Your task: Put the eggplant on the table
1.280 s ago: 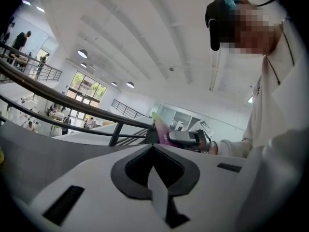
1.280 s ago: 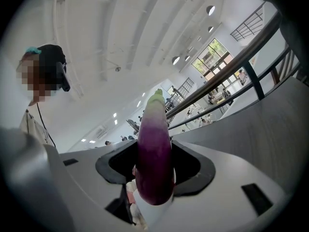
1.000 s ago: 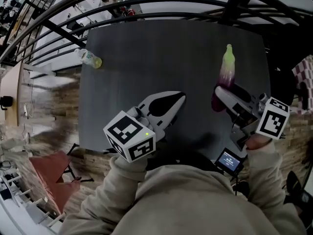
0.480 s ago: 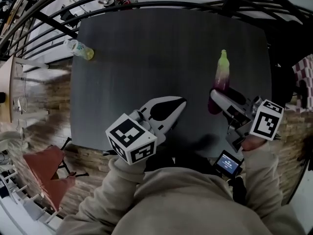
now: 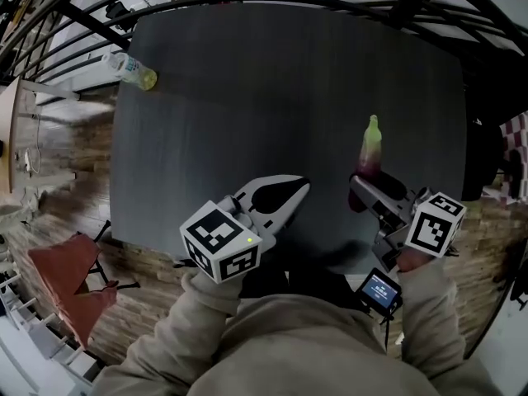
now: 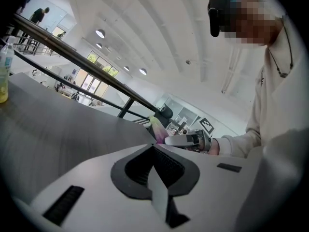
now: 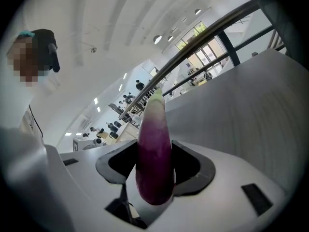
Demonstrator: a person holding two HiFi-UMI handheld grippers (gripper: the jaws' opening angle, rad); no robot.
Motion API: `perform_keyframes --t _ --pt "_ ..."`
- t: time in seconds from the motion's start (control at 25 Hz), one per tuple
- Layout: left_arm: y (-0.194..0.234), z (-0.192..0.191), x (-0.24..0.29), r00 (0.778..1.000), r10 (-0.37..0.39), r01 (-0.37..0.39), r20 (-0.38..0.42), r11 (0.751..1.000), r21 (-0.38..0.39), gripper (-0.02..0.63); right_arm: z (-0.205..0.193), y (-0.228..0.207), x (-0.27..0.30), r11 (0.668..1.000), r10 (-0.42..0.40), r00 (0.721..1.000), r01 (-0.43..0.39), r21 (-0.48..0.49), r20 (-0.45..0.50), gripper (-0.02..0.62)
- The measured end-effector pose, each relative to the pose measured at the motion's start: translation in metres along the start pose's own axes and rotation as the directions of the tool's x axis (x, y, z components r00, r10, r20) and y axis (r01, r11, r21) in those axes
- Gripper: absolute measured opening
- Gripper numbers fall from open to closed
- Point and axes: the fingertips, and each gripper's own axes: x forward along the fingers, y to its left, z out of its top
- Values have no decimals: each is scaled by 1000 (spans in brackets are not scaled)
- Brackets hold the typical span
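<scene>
Right tongs [image 5: 364, 190] grip eggplant [image 5: 370, 145] near table's [image 5: 247, 97] front edge, bottle [image 5: 132, 70] well apart

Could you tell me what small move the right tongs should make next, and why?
Probably lower the right tongs until the eggplant rests on the table. They grip its purple end, its pale tip points out over the bare dark surface, and it does not clearly touch down yet.
</scene>
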Motion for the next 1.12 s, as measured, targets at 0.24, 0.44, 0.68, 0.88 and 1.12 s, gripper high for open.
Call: perform_keyframes --t 0.24,0.44,0.68,0.88,1.12 --pt "19 -19 0 1000 19 -20 -13 999 -31 -2 -23 -20 10 999 -37 998 38 16 -50 229" --pt "28 -33 2 999 18 -19 -26 999 -49 -2 -42 -31 13 997 -58 994 62 37 -92 229" --pt "35 -59 7 999 15 -18 -38 997 -77 -2 -72 -59 22 992 -124 980 128 17 -159 229" --pt "39 -71 2 999 15 -20 -46 994 -106 -2 -96 -75 24 976 -219 947 215 -47 -233 229" --pt "43 -84 -1 998 21 -28 -57 992 -126 -2 -116 -93 29 964 -265 925 261 -52 -272 229"
